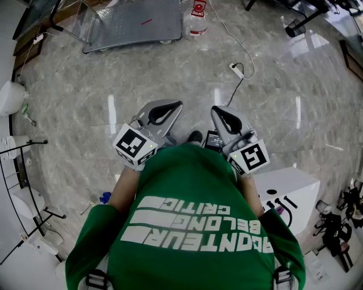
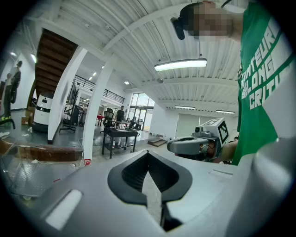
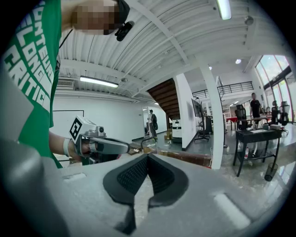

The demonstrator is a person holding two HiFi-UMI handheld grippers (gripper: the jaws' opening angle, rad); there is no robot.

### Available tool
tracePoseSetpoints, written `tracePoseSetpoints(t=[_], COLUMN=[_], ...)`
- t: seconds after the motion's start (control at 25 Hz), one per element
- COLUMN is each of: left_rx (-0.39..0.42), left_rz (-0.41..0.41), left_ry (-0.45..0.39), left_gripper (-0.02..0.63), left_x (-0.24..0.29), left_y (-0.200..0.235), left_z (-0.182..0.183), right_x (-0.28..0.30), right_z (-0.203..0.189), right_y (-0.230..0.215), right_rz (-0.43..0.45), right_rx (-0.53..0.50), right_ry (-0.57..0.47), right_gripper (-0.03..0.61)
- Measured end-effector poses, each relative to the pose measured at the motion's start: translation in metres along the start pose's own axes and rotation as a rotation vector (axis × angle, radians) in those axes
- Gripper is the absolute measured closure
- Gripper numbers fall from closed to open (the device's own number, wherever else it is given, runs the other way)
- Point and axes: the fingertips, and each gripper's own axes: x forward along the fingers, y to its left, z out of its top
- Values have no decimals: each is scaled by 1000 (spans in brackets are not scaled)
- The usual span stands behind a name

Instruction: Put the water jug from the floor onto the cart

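Note:
The water jug [image 1: 197, 17], clear with a red label, stands on the marble floor at the far top of the head view. Right beside it, to the left, is the grey flat cart [image 1: 133, 22]. I hold both grippers close to my chest, far from the jug. My left gripper [image 1: 177, 105] is shut with nothing in it, and its jaws meet at the tip [image 2: 148, 153]. My right gripper [image 1: 215, 111] is also shut and empty [image 3: 148, 156]. The two point towards each other, and each shows in the other's view.
A white cable with a plug [image 1: 238, 69] trails across the floor between me and the jug. A white box [image 1: 289, 192] stands at my right, white racks [image 1: 22, 192] at my left. A black chair base [image 1: 295, 25] sits top right. A black table [image 2: 118, 139] stands further off.

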Motion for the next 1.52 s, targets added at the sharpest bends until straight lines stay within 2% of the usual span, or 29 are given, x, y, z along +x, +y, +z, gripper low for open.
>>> tracePoseSetpoints(t=[0.32,0.8,1.0,1.2,1.52], left_rx=[-4,-15,-39,-93,-91], left_rz=[-20,-39,-59,-56,-98], left_ry=[-3,-34,-49,-27,-37], left_gripper=[598,598,598,598,598], left_x=[-11,-39,-60,-90,-70], left_y=[3,22,43,62,101], left_z=[-11,-12,-26,-40,-37], right_x=[11,40,60,77,95], right_z=[-6,-4,-15,-17,-20], right_y=[25,45,55,72,39], right_rz=[30,13,-29,-49,-147], right_rx=[9,-15,-13,1,7], right_ry=[28,49,71,111,124], right_gripper=[587,586,586,586,586])
